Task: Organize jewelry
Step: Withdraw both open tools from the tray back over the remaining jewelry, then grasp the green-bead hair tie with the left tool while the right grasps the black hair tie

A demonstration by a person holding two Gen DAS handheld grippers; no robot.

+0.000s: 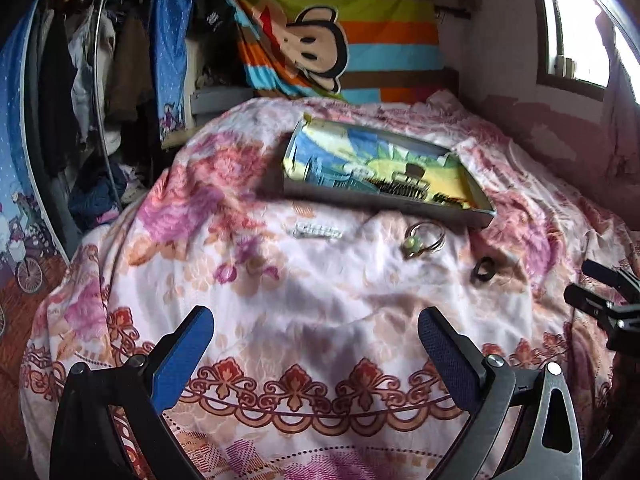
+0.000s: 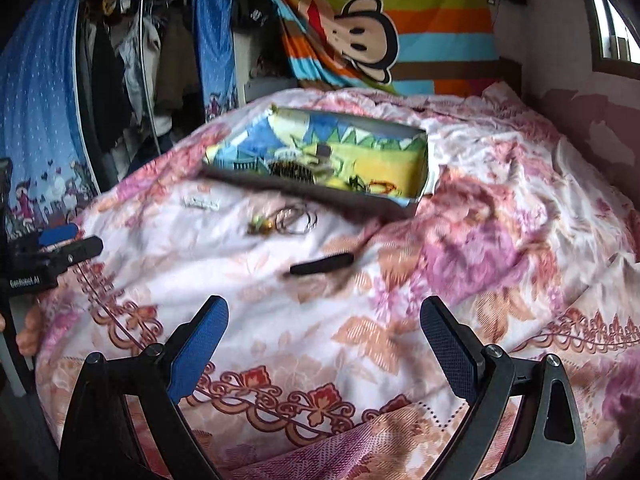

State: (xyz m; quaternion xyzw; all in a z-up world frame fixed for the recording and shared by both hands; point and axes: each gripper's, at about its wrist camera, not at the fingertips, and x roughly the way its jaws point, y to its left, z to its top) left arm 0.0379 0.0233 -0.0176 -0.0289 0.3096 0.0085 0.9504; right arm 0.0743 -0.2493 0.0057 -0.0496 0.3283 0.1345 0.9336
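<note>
We see a bed covered by a pink floral bedspread (image 1: 320, 288), with a striped monkey-print cloth (image 1: 340, 40) hanging at the far end, a rack of hanging clothes (image 1: 92, 64) at far left and a window (image 1: 576, 32) at far right. A shallow open box (image 1: 384, 168) with a colourful printed lining lies on the far half of the bedspread; inside it, toward its right end, sit a dark comb (image 1: 404, 190) and some small pieces that look like jewelry, though the right wrist view is too blurred for us to name them. Just in front of the box, on the bedspread, lie a white hair clip (image 1: 318, 232) at left, a set of thin bangles with a green bead (image 1: 424, 238) in the middle, and a black ring-shaped piece (image 1: 482, 270) nearer and to the right. All three rest apart from one another and outside the box.

Nothing lies between the tools and these pieces. Our left tool (image 1: 316, 340) hovers over the near bedspread with its blue-padded fingers (image 1: 188, 356) spread wide, gripping nothing. Our right tool (image 2: 324, 336) is likewise spread wide and unloaded above the bedspread, with the black piece lying just beyond its fingertips.
</note>
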